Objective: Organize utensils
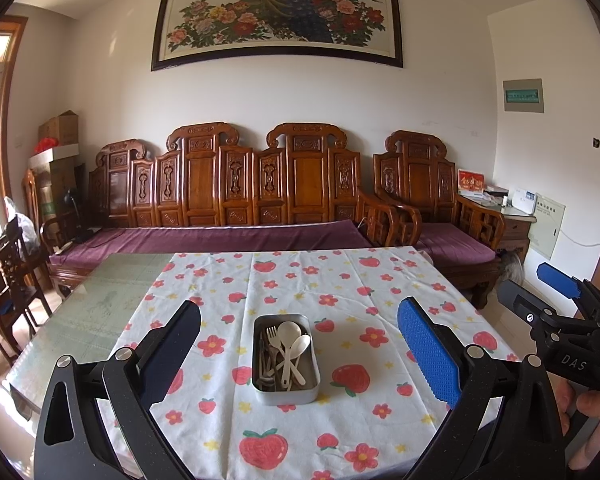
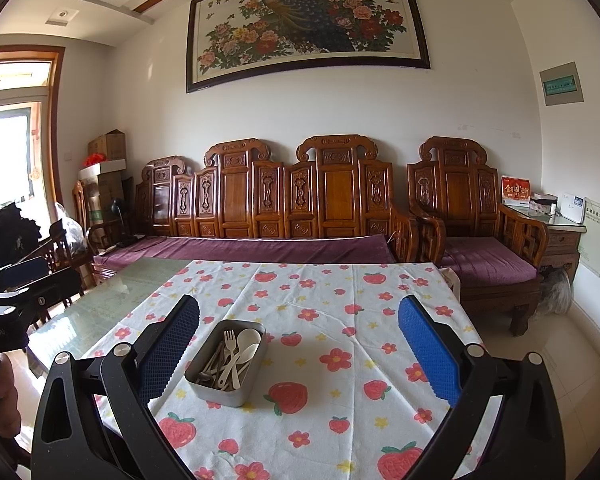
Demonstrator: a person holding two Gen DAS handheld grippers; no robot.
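Left wrist view: the left gripper is hovering above the tablecloth with its fingers standing wide apart and nothing between them. The metal tin is sitting straight ahead of this gripper, centred between the two fingers, long side pointing away. Inside it, white plastic spoons and a white fork are lying on top of darker metal cutlery; all the utensils in sight are lying in the tin, none loose on the cloth. This fits either a mixed tin waiting to be sorted or a tin into which everything has been gathered; the pictures are not settling which. The right gripper is showing at the far right of this view, a hand on its grip. Right wrist view: the right gripper is also hovering with fingers spread and empty; the tin is sitting ahead and toward its left finger, turned at an angle. Handling judgement: plastic pieces are likely light, slightly flexible and smooth; metal pieces stiffer, heavier, slippery, and tangled handles may be dragging neighbours along. Best hold is probably across a handle mid-length, where it is rising clear of the pile; the tin's thin wall looks rigid enough for pinching at the rim.
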